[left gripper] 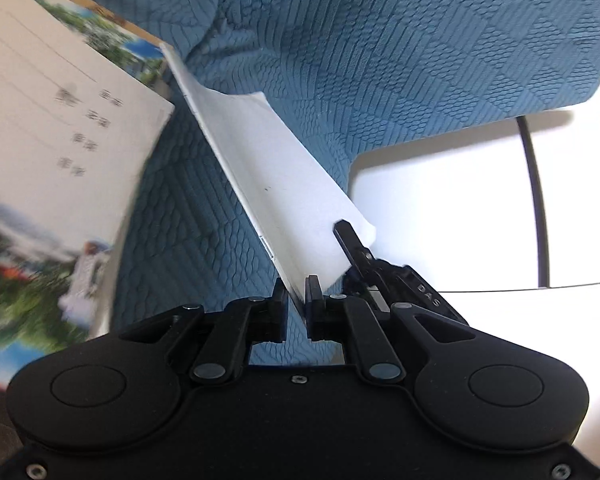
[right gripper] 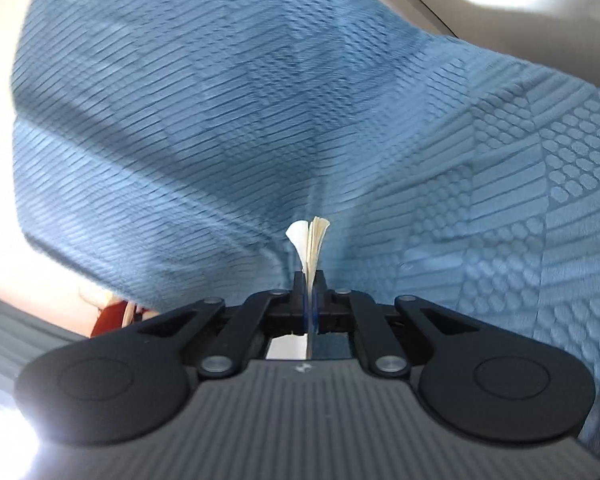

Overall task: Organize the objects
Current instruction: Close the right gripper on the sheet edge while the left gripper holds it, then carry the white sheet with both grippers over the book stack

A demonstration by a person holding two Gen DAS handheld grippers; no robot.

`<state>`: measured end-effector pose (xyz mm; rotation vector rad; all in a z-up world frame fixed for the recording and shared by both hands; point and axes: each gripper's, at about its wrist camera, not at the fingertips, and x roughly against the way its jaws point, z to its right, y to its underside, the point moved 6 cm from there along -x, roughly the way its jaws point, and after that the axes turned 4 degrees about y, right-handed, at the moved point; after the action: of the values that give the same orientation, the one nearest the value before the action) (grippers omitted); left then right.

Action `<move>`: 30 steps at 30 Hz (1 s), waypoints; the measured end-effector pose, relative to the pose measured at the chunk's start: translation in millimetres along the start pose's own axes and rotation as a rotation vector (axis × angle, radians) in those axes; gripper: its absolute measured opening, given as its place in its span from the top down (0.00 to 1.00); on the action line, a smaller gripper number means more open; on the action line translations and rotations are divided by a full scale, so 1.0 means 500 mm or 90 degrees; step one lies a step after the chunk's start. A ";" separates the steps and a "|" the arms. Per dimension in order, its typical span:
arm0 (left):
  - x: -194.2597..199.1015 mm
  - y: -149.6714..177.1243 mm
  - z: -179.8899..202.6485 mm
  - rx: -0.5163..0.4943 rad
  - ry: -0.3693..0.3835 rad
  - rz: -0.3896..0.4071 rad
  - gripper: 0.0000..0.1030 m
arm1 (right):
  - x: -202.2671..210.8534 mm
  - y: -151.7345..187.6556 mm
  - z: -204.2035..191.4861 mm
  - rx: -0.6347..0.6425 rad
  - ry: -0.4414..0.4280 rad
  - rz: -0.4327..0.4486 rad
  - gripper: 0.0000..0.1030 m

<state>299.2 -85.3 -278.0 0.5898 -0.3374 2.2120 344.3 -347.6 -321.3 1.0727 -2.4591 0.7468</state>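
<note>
booklet: thin white booklet (left gripper: 268,168) held edge-on above the blue textured cushion (left gripper: 380,60)
left gripper (left gripper: 298,300): pinching its lower edge
right gripper (right gripper: 309,280): pinching fanned pages
beside: blurred photo-covered book (left gripper: 60,140), left

There are two booklets: one white booklet (left gripper: 276,184) seen edge-on, and one with a printed picture cover (left gripper: 56,168) near the left edge of the blue textured cover (left gripper: 380,60). Two grippers show, the left gripper (left gripper: 297,294) and the right gripper (right gripper: 310,280). One black cable (left gripper: 536,200) is also visible.
</note>
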 end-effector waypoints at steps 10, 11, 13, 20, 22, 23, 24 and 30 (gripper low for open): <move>0.110 -0.001 0.051 -0.014 0.048 0.012 0.92 | 0.077 0.023 -0.158 0.124 0.025 0.039 0.95; 0.119 -0.006 0.058 -0.015 0.050 0.012 0.92 | 0.084 0.026 -0.170 0.130 0.028 0.044 0.95; 0.138 -0.013 0.070 -0.021 0.051 0.009 0.92 | 0.093 0.030 -0.189 0.132 0.037 0.050 0.95; 0.218 -0.041 0.099 -0.050 0.052 0.013 0.91 | 0.102 0.054 -0.248 0.145 0.051 0.042 0.95; 0.237 -0.054 0.104 -0.049 0.057 0.018 0.91 | 0.101 0.065 -0.269 0.157 0.053 0.040 0.95; 0.251 -0.057 0.105 -0.049 0.060 0.022 0.91 | 0.102 0.072 -0.281 0.163 0.052 0.039 0.95; 0.260 -0.061 0.105 -0.050 0.064 0.026 0.91 | 0.102 0.078 -0.292 0.170 0.051 0.040 0.95; 0.330 -0.077 0.094 -0.054 0.069 0.044 0.91 | 0.111 0.119 -0.345 0.199 0.036 0.054 0.95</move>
<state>249.3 25.5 -150.8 0.4159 -0.3985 2.2728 282.1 -242.4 -175.0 1.0386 -2.4056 1.2021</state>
